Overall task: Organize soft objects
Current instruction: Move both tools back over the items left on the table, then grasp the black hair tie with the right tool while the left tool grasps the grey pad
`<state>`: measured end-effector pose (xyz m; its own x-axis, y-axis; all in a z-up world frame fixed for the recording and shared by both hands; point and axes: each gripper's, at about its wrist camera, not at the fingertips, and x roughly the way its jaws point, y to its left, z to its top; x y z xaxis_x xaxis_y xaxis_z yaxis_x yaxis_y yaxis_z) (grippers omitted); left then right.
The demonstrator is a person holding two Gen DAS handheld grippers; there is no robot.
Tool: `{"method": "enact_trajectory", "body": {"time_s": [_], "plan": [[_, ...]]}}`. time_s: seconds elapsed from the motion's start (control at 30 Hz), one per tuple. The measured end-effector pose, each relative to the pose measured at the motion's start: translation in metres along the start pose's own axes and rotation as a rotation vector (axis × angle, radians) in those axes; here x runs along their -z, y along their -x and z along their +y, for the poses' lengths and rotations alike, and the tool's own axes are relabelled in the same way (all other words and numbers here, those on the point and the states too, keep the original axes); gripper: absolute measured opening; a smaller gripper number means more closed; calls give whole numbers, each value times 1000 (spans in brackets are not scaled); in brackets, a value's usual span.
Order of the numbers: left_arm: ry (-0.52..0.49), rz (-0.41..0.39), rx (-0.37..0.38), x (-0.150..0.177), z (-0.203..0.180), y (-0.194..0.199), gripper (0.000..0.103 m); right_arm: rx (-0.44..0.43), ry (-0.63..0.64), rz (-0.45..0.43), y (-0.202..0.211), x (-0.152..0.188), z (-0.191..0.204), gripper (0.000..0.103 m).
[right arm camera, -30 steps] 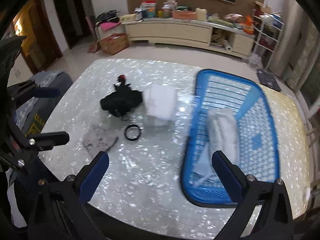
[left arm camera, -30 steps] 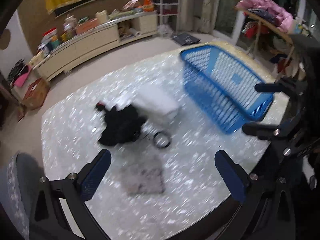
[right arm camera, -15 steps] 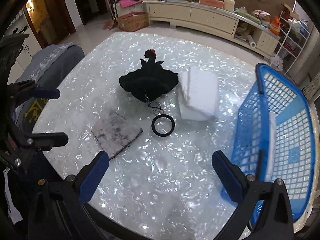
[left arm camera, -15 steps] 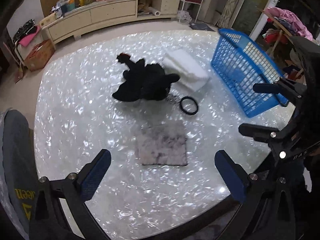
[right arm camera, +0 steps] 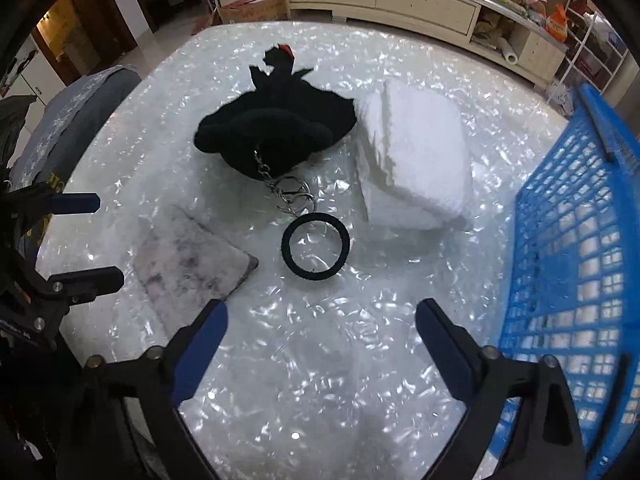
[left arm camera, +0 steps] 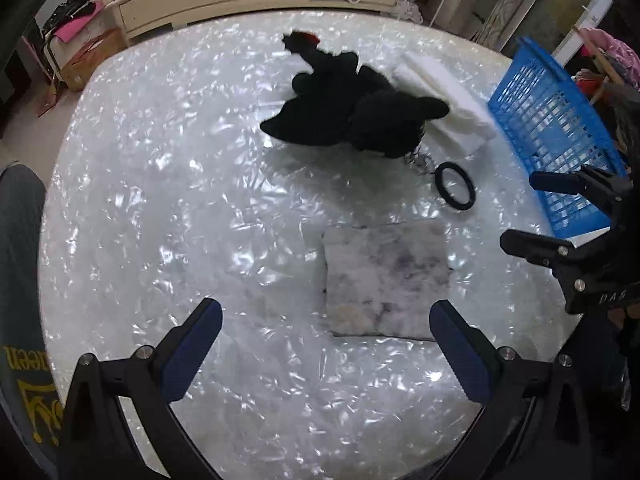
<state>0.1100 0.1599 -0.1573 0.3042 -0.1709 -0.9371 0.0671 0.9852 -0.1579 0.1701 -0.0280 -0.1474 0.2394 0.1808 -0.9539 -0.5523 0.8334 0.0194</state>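
Both my claws point steeply down over the shiny white table [left arm camera: 168, 208]. My left claw [left arm camera: 324, 334] is spread wide, nothing between the pads, hanging above the tabletop. Grey stained cloth [left arm camera: 386, 276] lies flat just ahead of it, closer to my right finger than my left one, not touched. Further ahead sits the black plush toy [left arm camera: 348, 112] with a red bit on its head, and beyond its right side the folded white towel [left arm camera: 444, 92], touching the plush. Black hair tie [left arm camera: 455, 186] lies ahead-right of the left claw, between cloth and towel, by a small metal keychain. My right claw [right arm camera: 320, 338] is also released; its jaws have just been closing a little but stay wide, empty gap, only bare table under it. From the right claw the hair tie [right arm camera: 315, 246] is straight ahead and near, the keychain [right arm camera: 290, 196] just past it running up into the plush [right arm camera: 276, 136]. The cloth [right arm camera: 192, 256] is ahead-left, its near corner close to my left finger, apart from it. The towel [right arm camera: 420, 156] is ahead-right. Blue basket [right arm camera: 572, 264] stands on the far right of the right claw, something white showing through its mesh wall. Each claw shows at the other view's edge, side by side, apart.
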Motion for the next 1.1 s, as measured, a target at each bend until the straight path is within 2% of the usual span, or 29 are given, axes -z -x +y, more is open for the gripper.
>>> {"method": "enact_trajectory", "body": {"time_s": [0.2, 0.3, 0.4, 0.5, 0.7, 0.77, 0.8, 0.83, 0.97, 1.0, 1.1], "plan": [[-34, 38, -8, 0, -2, -21, 103, 1, -30, 23, -22, -7, -8, 92], [-42, 45, 4, -1, -5, -27, 103, 14, -32, 26, -27, -11, -12, 83], [-32, 48, 6, -5, -5, -32, 97, 24, -48, 30, -31, -16, -16, 81], [-38, 38, -27, -8, -7, -32, 87, 21, -68, 30, -37, -22, -22, 76], [-64, 49, -74, -13, -17, -36, 83, 21, -88, 35, -46, -32, -24, 68], [-66, 50, -73, -14, -22, -36, 74, 34, -78, 30, -47, -39, -16, 61], [-58, 47, -68, -15, -22, -34, 64, 38, -79, 30, -48, -43, -13, 60], [-49, 44, -69, -17, -22, -33, 58, 35, -82, 30, -48, -44, -13, 59], [-29, 35, -68, -15, -17, -31, 44, 9, -99, 28, -51, -48, -13, 59], [-27, 36, -56, -15, -18, -31, 36, -3, -107, 25, -52, -49, -15, 59], [-47, 37, -50, -14, -24, -31, 31, -2, -126, 20, -48, -46, -27, 59]]}}
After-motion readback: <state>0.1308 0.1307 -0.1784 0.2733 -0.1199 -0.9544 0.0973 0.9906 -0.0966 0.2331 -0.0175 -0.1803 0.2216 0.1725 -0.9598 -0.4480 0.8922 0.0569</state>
